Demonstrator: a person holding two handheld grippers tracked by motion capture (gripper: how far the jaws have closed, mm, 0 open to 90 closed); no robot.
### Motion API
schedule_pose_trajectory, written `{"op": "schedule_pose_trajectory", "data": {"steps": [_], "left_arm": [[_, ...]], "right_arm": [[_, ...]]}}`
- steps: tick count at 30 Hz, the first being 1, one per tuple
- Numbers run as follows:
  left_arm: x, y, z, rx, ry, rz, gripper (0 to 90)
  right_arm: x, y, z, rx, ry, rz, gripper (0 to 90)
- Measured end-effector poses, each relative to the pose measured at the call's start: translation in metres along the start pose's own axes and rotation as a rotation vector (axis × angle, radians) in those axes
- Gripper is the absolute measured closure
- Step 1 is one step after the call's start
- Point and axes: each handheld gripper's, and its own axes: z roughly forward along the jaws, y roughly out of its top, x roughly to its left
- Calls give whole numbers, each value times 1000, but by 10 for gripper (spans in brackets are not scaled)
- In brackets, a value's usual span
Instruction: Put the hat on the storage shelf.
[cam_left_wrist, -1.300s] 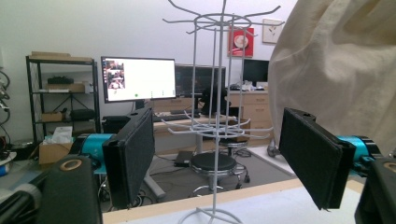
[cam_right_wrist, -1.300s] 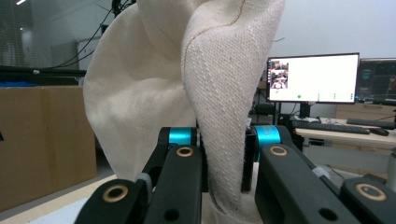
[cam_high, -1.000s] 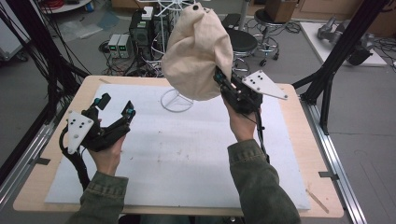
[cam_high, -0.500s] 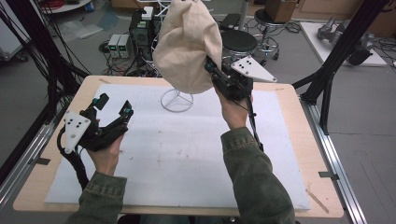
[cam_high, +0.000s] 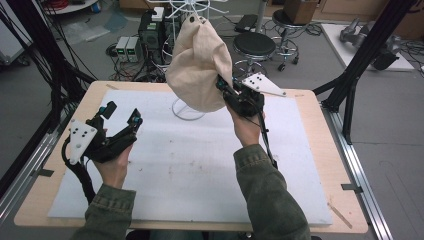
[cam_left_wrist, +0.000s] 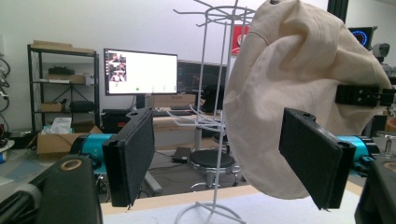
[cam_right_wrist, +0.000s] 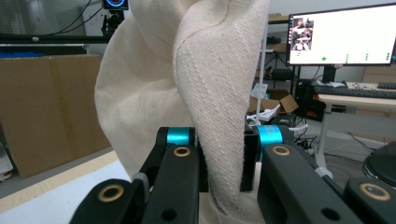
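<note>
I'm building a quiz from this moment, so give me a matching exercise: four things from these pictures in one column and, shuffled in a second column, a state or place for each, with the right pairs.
Things:
1. left gripper
2. right gripper
3. cream cloth cap
4. white wire stand

States or places:
A. hangs by its top on the stand, one edge pinched
B. jaws wide apart, nothing between them
C. rises from a ring base on the white mat
D. jaws closed on a fold of fabric

Pairs: 1-B, 2-D, 3-A, 4-C

Cream cloth bag (cam_high: 199, 65) on my screen.
I see white wire rack (cam_left_wrist: 212, 107), white mat (cam_high: 190, 165), black jaws with teal joints.
</note>
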Motion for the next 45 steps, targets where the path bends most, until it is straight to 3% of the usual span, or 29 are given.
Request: {"op": "schedule_pose_trajectory", "data": {"steps": [3,6,9,12,15,20,24,38,45], "left_arm": [[0,0,0,-1,2,-4,271],[-1,-1,1,-3,1,-11,271],[-2,-1,1,-3,-3,-6,271],[-2,-1,1,-4,2,-6,271],[-2,-1,0,-4,6,-4,271],[1,0,-1,-6,17,-3,270],[4,1,-2,-3,25,-22,270],[7,-1,-3,-1,43,-13,267],[8,-2,-2,3,49,-10,265]], "right_arm": [[-2,-1,0,9,-2,7,816],[-5,-2,1,18,-10,23,726],[-7,-1,0,9,-14,39,708],[-7,0,-2,2,-23,35,574],[-7,0,-3,8,-88,39,466],[-10,1,-9,15,-124,48,327],[-12,5,-16,22,-155,49,284],[-23,5,-43,-19,-195,41,127],[-28,9,-61,-47,-204,39,120]]}}
